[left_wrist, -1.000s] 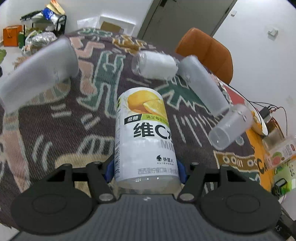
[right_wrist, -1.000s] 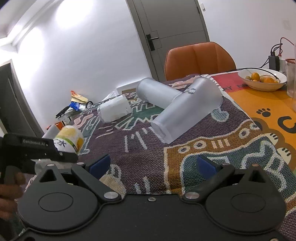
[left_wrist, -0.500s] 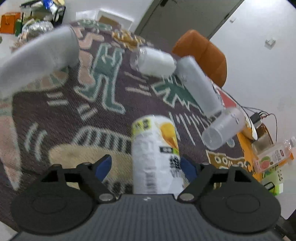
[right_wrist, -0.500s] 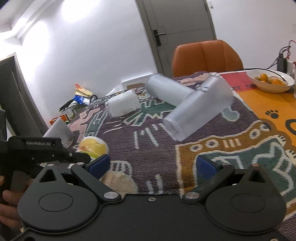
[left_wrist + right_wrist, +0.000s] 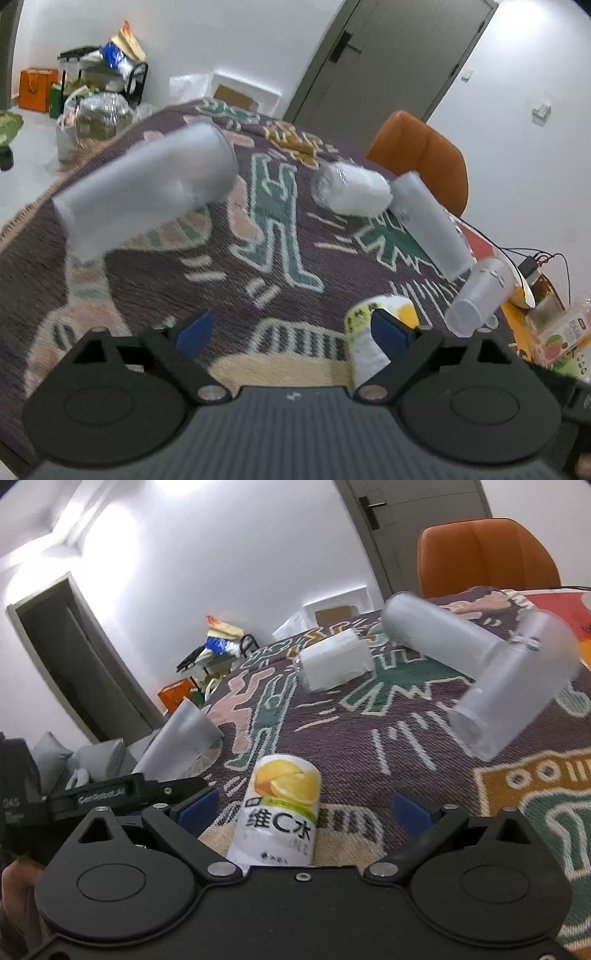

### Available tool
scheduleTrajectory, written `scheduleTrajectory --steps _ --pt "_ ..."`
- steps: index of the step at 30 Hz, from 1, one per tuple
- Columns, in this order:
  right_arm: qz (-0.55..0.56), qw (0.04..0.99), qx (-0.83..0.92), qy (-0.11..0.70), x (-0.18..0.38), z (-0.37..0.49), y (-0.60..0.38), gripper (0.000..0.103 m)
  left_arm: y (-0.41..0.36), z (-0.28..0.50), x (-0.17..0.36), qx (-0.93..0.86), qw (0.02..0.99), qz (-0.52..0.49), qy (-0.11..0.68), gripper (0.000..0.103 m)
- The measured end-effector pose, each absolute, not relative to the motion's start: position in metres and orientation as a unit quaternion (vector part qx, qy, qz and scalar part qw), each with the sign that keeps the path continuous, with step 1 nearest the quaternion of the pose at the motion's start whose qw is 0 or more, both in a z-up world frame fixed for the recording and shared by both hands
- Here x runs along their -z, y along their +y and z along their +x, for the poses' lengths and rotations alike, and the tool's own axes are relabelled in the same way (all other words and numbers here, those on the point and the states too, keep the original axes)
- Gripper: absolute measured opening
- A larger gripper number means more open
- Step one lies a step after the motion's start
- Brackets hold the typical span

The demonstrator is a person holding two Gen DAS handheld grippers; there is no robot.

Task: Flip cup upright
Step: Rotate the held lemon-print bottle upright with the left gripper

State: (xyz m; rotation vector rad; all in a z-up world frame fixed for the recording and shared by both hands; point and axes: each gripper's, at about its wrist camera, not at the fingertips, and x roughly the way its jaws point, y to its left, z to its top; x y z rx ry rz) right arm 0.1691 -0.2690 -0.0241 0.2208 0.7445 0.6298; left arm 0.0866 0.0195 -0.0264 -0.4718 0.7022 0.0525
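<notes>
The white cup with the lemon label [image 5: 280, 808] stands upright on the patterned cloth [image 5: 369, 746], between my right gripper's [image 5: 304, 808] open blue-padded fingers without touching them. In the left wrist view it [image 5: 365, 343] shows behind the right finger pad, outside the jaws. My left gripper [image 5: 291, 328] is open and empty. It also shows at the left of the right wrist view [image 5: 122, 794].
Several frosted cups lie on their sides: one at the left [image 5: 147, 192], a white one [image 5: 351, 188], a long one [image 5: 428, 225] and one near the right edge [image 5: 480, 295]. An orange chair [image 5: 421, 155] stands beyond the table. Packets and a bowl sit at the right edge [image 5: 554, 332].
My left gripper let go of the lemon cup, opened and drew back to the left. The cup now stands upright. My right gripper moved left so the cup is between its fingers.
</notes>
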Motion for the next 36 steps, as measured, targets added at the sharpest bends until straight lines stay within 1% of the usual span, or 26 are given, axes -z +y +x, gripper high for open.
scheduleTrajectory --steps 7,14,16,24,31,33,34,35,36 --pt "0.092 0.853 -0.314 0.406 0.03 0.189 -0.245 0.101 0.036 0.075 0.034 -0.037 0.928 -0.205 0.308 0.098" --pt "0.073 0.815 -0.32 0.477 0.045 0.218 -0.226 0.1 0.051 0.067 0.045 -0.036 0.932 -0.202 0.299 0.099" --pt "0.073 0.804 -0.318 0.496 0.049 0.227 -0.223 0.097 0.054 0.065 0.048 -0.035 0.932 -0.202 0.297 0.099" --pt "0.066 0.766 -0.314 0.557 0.058 0.258 -0.209 0.095 0.068 0.064 0.058 -0.045 0.932 -0.206 0.296 0.099" --pt "0.012 0.744 -0.307 0.593 0.057 0.277 -0.189 0.09 0.074 0.063 0.063 -0.051 0.93 -0.211 0.296 0.099" --pt "-0.002 0.74 -0.303 0.6 0.057 0.282 -0.185 0.086 0.072 0.062 0.062 -0.051 0.931 -0.207 0.296 0.099" --pt "-0.009 0.739 -0.301 0.603 0.058 0.284 -0.183 0.08 0.071 0.062 0.062 -0.05 0.932 -0.205 0.296 0.099" --pt "-0.019 0.742 -0.297 0.6 0.057 0.285 -0.181 0.07 0.07 0.062 0.062 -0.049 0.932 -0.203 0.296 0.099" --pt "-0.029 0.747 -0.293 0.596 0.055 0.285 -0.18 0.062 0.069 0.062 0.062 -0.048 0.932 -0.202 0.297 0.099"
